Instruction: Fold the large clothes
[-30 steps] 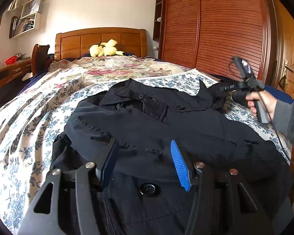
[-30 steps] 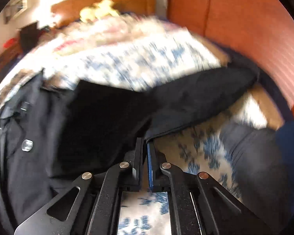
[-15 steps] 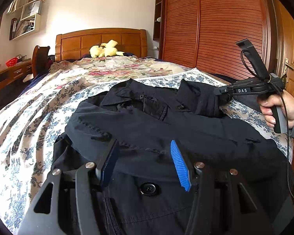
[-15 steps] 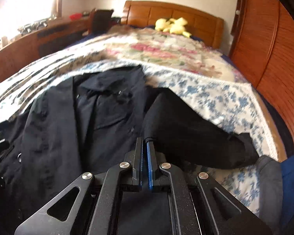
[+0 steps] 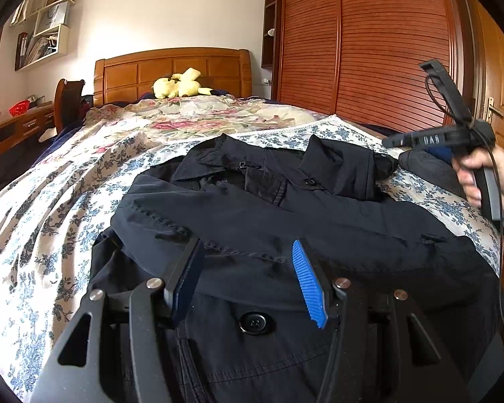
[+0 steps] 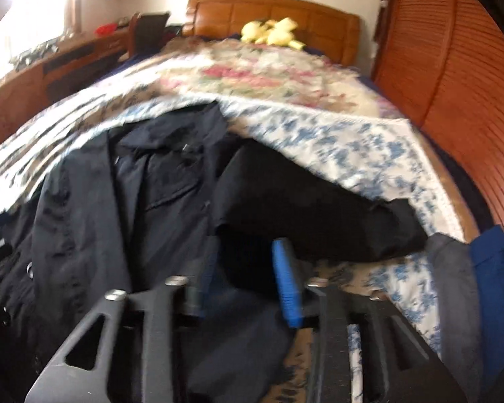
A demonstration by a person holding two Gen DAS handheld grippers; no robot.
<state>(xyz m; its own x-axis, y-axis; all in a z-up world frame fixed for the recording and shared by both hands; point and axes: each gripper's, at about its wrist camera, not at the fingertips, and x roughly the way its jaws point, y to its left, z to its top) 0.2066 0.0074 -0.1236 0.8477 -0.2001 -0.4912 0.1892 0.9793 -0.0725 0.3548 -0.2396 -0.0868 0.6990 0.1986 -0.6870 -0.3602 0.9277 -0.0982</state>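
Observation:
A black coat [image 5: 285, 221] lies face up on the floral bedspread [image 5: 50, 221], collar toward the headboard. Its right sleeve [image 5: 342, 171] is folded inward across the chest. My left gripper [image 5: 245, 248] hovers open over the coat's lower front, just above a button [image 5: 254, 323], with nothing pinched. A hand holds my right gripper [image 5: 391, 141] at the bed's right side, beside the folded sleeve. In the right wrist view, which is blurred, my right gripper [image 6: 245, 255] has its jaws opening. The sleeve [image 6: 302, 208] lies just beyond them and the pads press on nothing.
A yellow plush toy [image 5: 179, 84] sits by the wooden headboard [image 5: 171, 67]. Slatted wardrobe doors [image 5: 369, 50] line the right side. A desk [image 5: 13, 124] and chair [image 5: 69, 100] stand at left. Grey and blue clothing [image 6: 470, 285] lies at the bed's right edge.
The right gripper carried the sleeve in from the bed's right edge over the coat, then drew back and opened its jaws. The sleeve now lies folded on the chest. The left gripper stayed put.

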